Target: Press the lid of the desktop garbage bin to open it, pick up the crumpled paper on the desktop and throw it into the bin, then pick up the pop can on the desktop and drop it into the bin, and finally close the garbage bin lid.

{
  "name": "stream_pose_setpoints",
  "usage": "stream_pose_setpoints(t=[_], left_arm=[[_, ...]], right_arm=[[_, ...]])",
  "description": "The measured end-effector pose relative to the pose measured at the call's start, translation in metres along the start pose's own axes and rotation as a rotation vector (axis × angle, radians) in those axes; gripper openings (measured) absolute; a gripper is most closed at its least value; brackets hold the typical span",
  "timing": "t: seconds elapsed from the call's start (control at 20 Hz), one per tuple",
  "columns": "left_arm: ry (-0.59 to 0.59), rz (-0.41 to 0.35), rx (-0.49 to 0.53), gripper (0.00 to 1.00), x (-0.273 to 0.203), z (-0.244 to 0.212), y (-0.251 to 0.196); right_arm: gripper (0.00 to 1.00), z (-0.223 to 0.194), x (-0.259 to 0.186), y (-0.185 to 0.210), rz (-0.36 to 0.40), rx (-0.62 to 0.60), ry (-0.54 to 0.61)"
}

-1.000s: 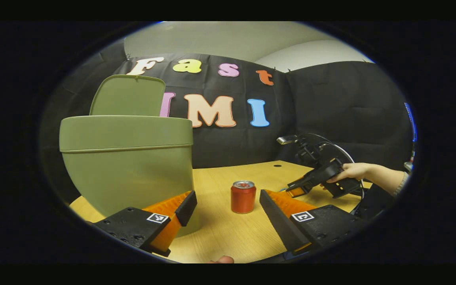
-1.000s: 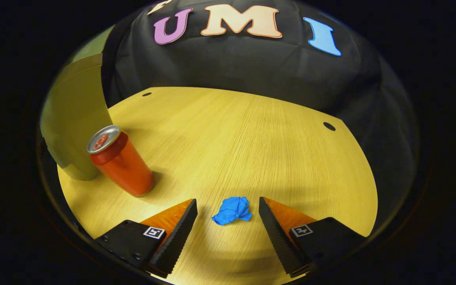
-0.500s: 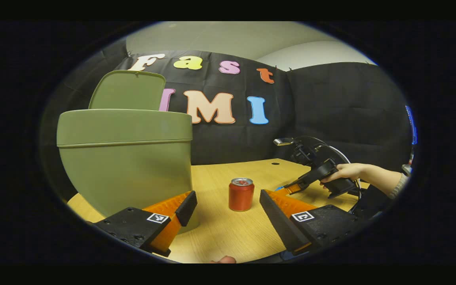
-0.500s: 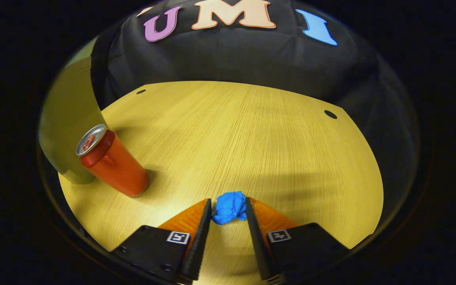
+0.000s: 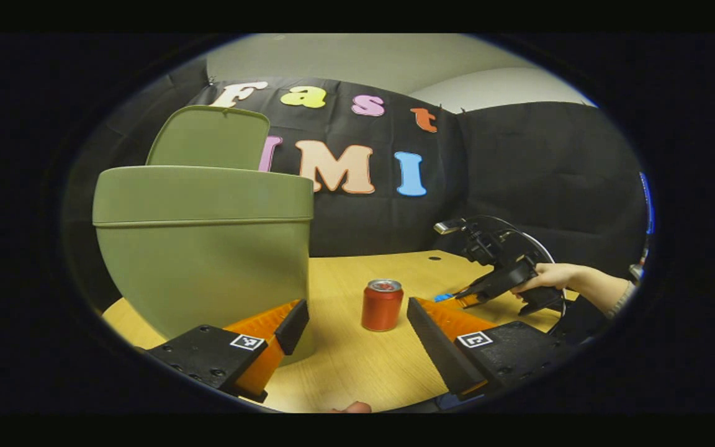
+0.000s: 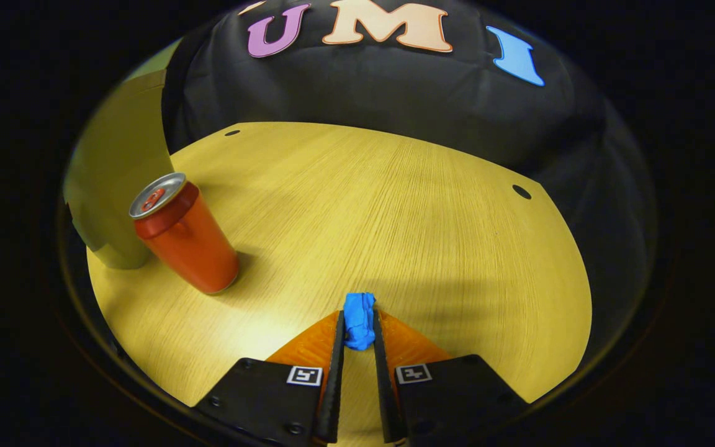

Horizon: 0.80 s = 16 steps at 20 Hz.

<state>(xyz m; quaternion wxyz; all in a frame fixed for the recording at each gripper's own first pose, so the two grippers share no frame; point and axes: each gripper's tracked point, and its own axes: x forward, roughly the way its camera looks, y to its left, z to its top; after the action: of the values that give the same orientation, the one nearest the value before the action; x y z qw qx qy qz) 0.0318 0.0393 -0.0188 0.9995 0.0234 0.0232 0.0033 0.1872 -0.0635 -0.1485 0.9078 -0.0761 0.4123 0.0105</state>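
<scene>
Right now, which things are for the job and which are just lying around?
For the job:
- bin, lid up
- paper, pinched in the right gripper
- can, standing on the table
- left gripper, open, holding nothing

Just lying around:
- nothing; past the table there is just the booth's wall

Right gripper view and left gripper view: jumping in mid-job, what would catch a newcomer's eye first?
Probably the blue crumpled paper, squeezed thin between the fingers of the right gripper low over the wooden table. Next, the red can standing upright to its left, beside the green bin. In the left gripper view the bin's lid stands open, with the left gripper open near the can.
</scene>
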Motion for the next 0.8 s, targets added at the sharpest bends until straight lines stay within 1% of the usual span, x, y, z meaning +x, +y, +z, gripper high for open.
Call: stream_pose_setpoints(t=[0.05, 0.1, 0.15, 0.25, 0.3, 0.35, 0.4, 0.45, 0.5, 0.55, 0.6, 0.65, 0.7, 0.8], left_arm=[[-0.002, -0.002, 0.000, 1.00, -0.001, 0.001, 0.000], [-0.001, -0.005, 0.002, 0.96, 0.000, 0.001, -0.002], [0.001, -0.007, 0.002, 0.96, 0.000, 0.001, -0.003], [0.006, -0.016, 0.001, 0.96, -0.001, -0.001, -0.007], [0.008, -0.019, 0.001, 1.00, -0.001, -0.001, -0.008], [0.011, -0.022, 0.001, 1.00, -0.002, -0.002, -0.009], [0.015, -0.027, 0.000, 0.96, -0.002, -0.003, -0.010], [0.020, -0.031, 0.000, 1.00, -0.002, -0.004, -0.012], [0.022, -0.036, 0.001, 0.96, -0.003, -0.005, -0.014], [0.022, -0.041, 0.002, 0.96, -0.003, -0.004, -0.016], [0.021, -0.047, 0.000, 0.96, -0.004, -0.003, -0.017], [0.021, -0.053, 0.000, 1.00, -0.004, -0.004, -0.019], [0.019, -0.059, 0.002, 0.96, -0.004, -0.003, -0.021], [0.024, -0.064, 0.004, 0.96, -0.005, -0.004, -0.023]], right_arm=[[0.29, 0.007, -0.006, 0.001, 0.002, 0.001, -0.015], [0.27, 0.015, -0.013, 0.003, 0.002, 0.001, -0.035], [0.29, 0.024, -0.022, 0.004, 0.003, -0.001, -0.059], [0.29, 0.051, -0.041, 0.008, 0.005, 0.000, -0.112], [0.29, 0.066, -0.052, 0.012, 0.014, 0.001, -0.143], [0.29, 0.081, -0.063, 0.018, 0.020, -0.004, -0.174], [0.29, 0.099, -0.075, 0.024, 0.020, -0.018, -0.209], [0.29, 0.114, -0.089, 0.030, 0.018, -0.037, -0.246], [0.29, 0.130, -0.101, 0.039, 0.024, -0.055, -0.277], [0.27, 0.146, -0.114, 0.052, 0.037, -0.071, -0.308], [0.27, 0.162, -0.127, 0.066, 0.059, -0.092, -0.337], [0.27, 0.175, -0.137, 0.082, 0.083, -0.112, -0.360], [0.28, 0.190, -0.147, 0.099, 0.108, -0.129, -0.384], [0.28, 0.217, -0.169, 0.134, 0.157, -0.170, -0.436]])
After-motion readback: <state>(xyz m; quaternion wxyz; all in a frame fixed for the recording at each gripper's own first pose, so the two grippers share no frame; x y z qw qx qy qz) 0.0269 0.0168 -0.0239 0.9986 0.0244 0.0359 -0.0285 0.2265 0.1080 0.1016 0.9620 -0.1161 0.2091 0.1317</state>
